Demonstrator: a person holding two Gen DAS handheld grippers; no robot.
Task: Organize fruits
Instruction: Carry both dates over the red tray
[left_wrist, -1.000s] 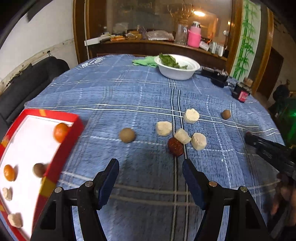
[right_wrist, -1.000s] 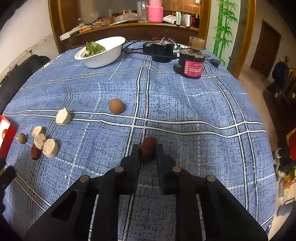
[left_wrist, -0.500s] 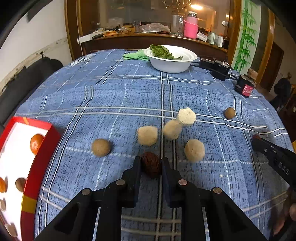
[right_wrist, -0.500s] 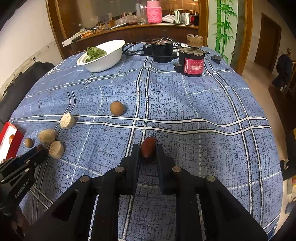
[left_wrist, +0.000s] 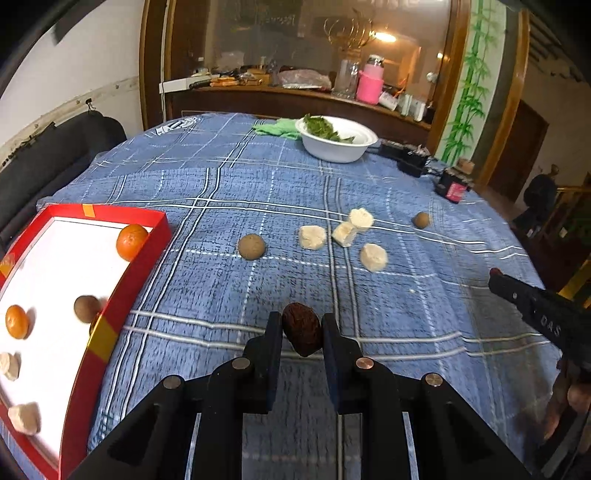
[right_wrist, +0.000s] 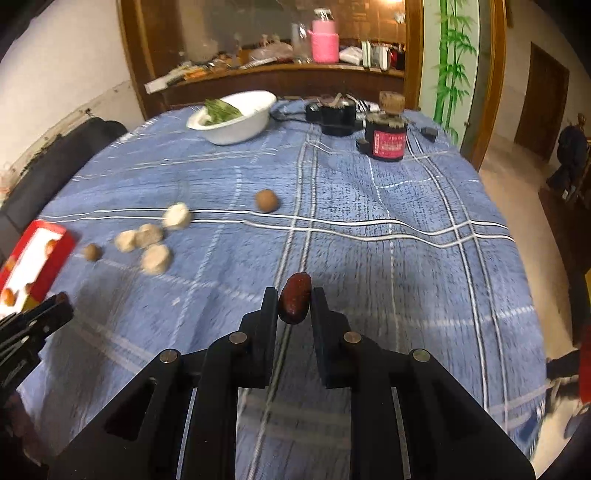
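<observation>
My left gripper (left_wrist: 301, 325) is shut on a dark red date (left_wrist: 302, 332) and holds it above the blue checked cloth. My right gripper (right_wrist: 294, 301) is shut on another red date (right_wrist: 294, 302), also lifted. A red tray with a white floor (left_wrist: 122, 295) lies at the left, holding two oranges (left_wrist: 131, 242), a brown round fruit (left_wrist: 86, 308) and pale chunks (left_wrist: 24, 419). On the cloth lie a brown round fruit (left_wrist: 251, 246), several pale chunks (left_wrist: 312, 237) and a smaller brown fruit (left_wrist: 421, 220). The right gripper shows at the right edge of the left wrist view (left_wrist: 535, 314).
A white bowl of greens (left_wrist: 338, 139) stands at the back with a green cloth (left_wrist: 275, 129) beside it. A black device (right_wrist: 334, 116) and a red-labelled jar with a cork (right_wrist: 386, 133) stand at the back right. A dark sofa (left_wrist: 44, 158) is beyond the table's left edge.
My left gripper closed on the date among the pale chunks and lifted it back toward the tray side. My right gripper kept its date and swung, blurring its view.
</observation>
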